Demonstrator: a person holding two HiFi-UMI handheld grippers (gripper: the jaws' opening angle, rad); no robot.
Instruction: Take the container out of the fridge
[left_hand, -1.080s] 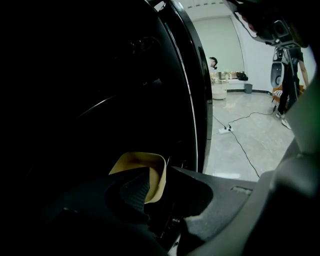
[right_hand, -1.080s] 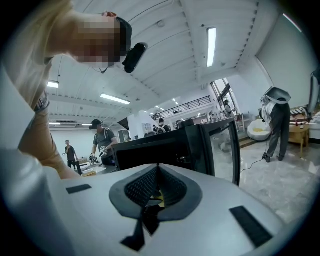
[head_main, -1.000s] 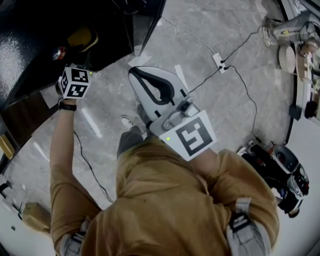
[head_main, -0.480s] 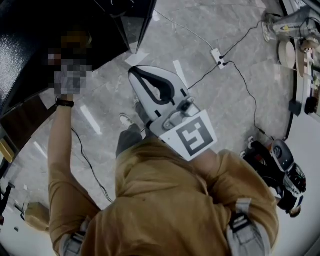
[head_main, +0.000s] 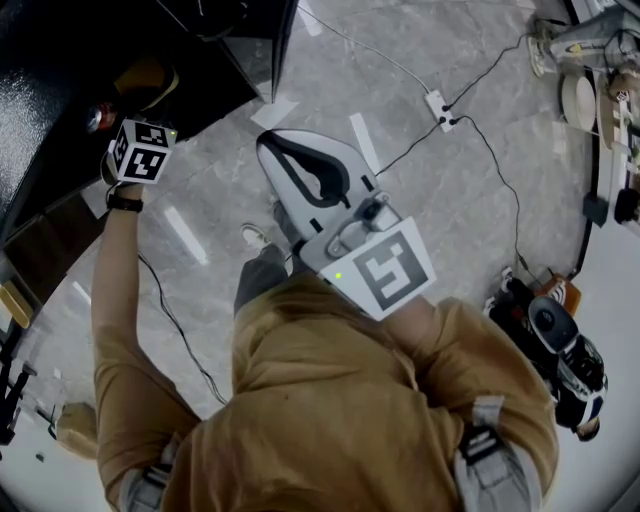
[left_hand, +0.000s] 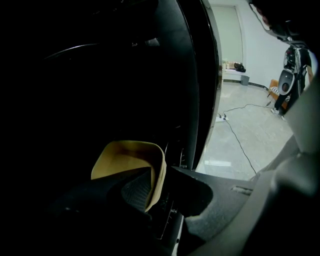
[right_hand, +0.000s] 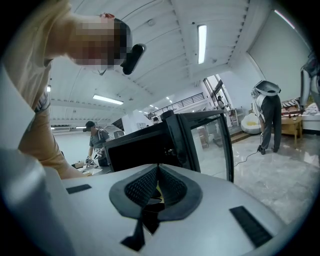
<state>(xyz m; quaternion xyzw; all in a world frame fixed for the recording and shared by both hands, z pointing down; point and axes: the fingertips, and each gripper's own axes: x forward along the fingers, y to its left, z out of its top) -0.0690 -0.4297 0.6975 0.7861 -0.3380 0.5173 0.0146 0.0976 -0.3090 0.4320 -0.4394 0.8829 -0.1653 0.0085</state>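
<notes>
The black fridge (head_main: 60, 60) stands open at the upper left of the head view, its door (left_hand: 195, 75) swung out. Inside it sits a yellow container (head_main: 147, 78). My left gripper (head_main: 138, 125) reaches into the fridge, and its marker cube (head_main: 140, 150) shows at the opening. In the left gripper view the container's rim (left_hand: 127, 157) is pinched between the jaws of the left gripper (left_hand: 155, 185), which is shut on its wall. My right gripper (head_main: 285, 160) is held in front of the chest, away from the fridge. Its pads (right_hand: 172, 187) meet with nothing between them.
A power strip (head_main: 438, 110) with cables lies on the grey stone floor. Dark equipment (head_main: 550, 340) stands at the lower right. A small red and silver thing (head_main: 97, 118) sits in the fridge beside the left gripper. A person (right_hand: 95, 142) stands in the background.
The left gripper has moved a little up and deeper into the fridge, toward the yellow container. The right gripper has stayed in place.
</notes>
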